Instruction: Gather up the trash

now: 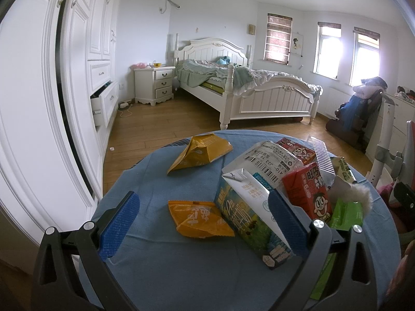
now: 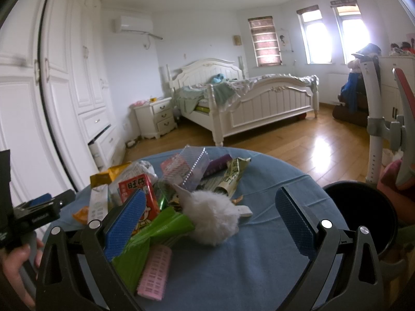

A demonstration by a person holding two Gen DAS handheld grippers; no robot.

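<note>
A round table under a blue cloth (image 1: 155, 186) (image 2: 259, 259) carries litter. In the left wrist view my left gripper (image 1: 205, 223) is open above it, with an orange wrapper (image 1: 199, 220) and a green-and-white milk carton (image 1: 249, 215) between its fingers, touching neither that I can see. A crumpled yellow packet (image 1: 199, 153) lies farther back. A red drink carton (image 1: 308, 197) (image 2: 145, 197) stands to the right. My right gripper (image 2: 210, 223) is open around a white fluffy pompom (image 2: 215, 217), with a green wrapper (image 2: 155, 233) and a pink hair roller (image 2: 155, 274) by its left finger.
A black bin (image 2: 360, 217) sits at the table's right edge, beside a grey-and-red chair (image 2: 389, 127). A clear plastic comb box (image 2: 186, 171), a purple item (image 2: 218, 164) and a green-printed wrapper (image 2: 233, 176) lie behind the pompom. A white wardrobe (image 1: 39, 103) stands left, a bed (image 1: 259, 90) beyond.
</note>
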